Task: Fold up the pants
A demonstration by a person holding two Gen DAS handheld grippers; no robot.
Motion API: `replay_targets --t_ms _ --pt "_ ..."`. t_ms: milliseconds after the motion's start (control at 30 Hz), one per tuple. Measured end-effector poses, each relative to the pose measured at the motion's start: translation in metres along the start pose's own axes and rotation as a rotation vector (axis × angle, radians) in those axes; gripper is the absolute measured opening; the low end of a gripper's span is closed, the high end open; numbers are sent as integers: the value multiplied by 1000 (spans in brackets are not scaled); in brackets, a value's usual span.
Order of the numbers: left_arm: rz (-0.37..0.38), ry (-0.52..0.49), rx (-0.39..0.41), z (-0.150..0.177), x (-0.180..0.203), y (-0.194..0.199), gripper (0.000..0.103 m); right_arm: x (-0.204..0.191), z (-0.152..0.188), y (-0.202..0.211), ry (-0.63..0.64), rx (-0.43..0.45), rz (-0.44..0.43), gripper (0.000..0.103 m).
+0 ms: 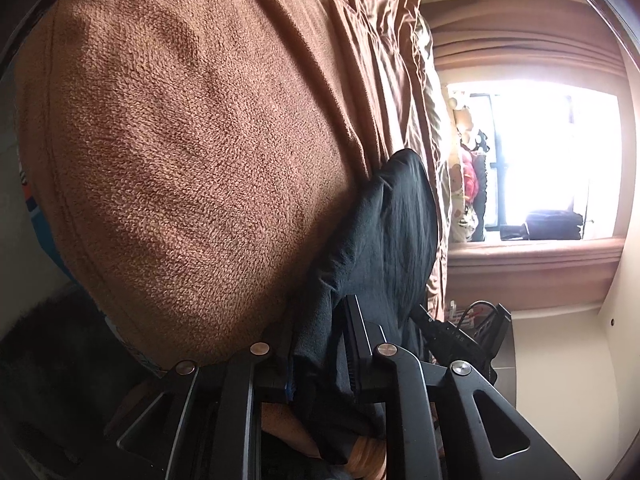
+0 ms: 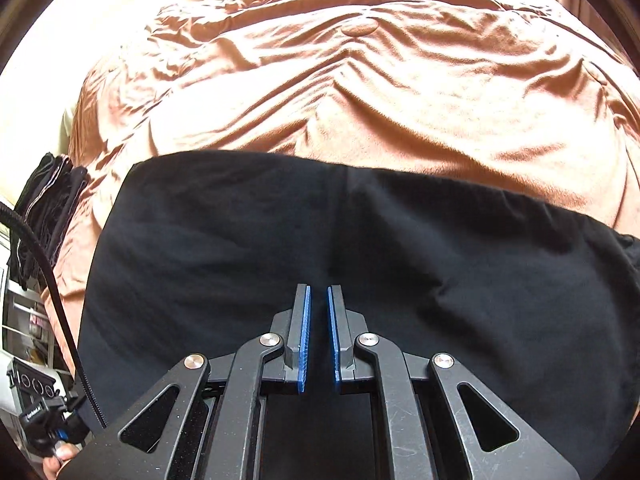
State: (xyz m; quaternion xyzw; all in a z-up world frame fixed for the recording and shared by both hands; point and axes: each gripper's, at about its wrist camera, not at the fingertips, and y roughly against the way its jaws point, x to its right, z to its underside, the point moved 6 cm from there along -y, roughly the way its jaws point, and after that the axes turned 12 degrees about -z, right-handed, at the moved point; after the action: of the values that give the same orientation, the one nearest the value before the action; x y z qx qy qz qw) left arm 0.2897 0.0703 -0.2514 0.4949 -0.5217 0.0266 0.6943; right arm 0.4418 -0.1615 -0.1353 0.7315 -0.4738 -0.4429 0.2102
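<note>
The black pants (image 2: 320,232) lie spread flat on a brown bed cover (image 2: 360,92), filling the lower half of the right wrist view. Just above them hovers my right gripper (image 2: 319,292), shut, with a thin slit between its blue pads (image 2: 304,340) and nothing in it. In the left wrist view a bunched fold of the black pants (image 1: 384,220) runs forward out of my left gripper (image 1: 320,316). Its jaws stand apart and the cloth sits loosely in the gap, hiding most of both fingers. A sliver of blue pad (image 1: 286,389) shows bare.
A brown fleece blanket (image 1: 180,160) fills the left wrist view, with a bright window (image 1: 552,160) at its right. A pile of folded dark clothes (image 2: 44,204) sits at the bed's left edge, with a black cable (image 2: 52,280) in front of it. A hand (image 2: 60,456) shows at the bottom left.
</note>
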Motion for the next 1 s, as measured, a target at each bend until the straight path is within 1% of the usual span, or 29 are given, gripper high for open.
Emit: replay_targets --t_ms 200,333,367,433,533,600,867,1000 --pt "8 9 7 -3 1 -7 19 6 -16 -9 -2 9 16 6" --pt "0 6 16 -3 3 -8 19 15 -22 -14 -6 27 56 6" --pt "-3 5 19 -3 3 -8 18 17 -22 -13 -18 35 64 6" --pt "-3 8 22 -4 5 -8 12 15 -20 -9 -39 44 55 6" --pt "7 4 28 -3 8 -6 9 5 -14 5 -28 62 46 6" --pt "15 -7 34 -4 13 -2 8 -1 -7 14 -17 62 28 6" --pt "32 -82 70 -1 43 13 7 -18 36 45 -46 58 -127 6" --pt "45 -112 77 -1 61 17 7 -16 54 46 -43 33 -135 6"
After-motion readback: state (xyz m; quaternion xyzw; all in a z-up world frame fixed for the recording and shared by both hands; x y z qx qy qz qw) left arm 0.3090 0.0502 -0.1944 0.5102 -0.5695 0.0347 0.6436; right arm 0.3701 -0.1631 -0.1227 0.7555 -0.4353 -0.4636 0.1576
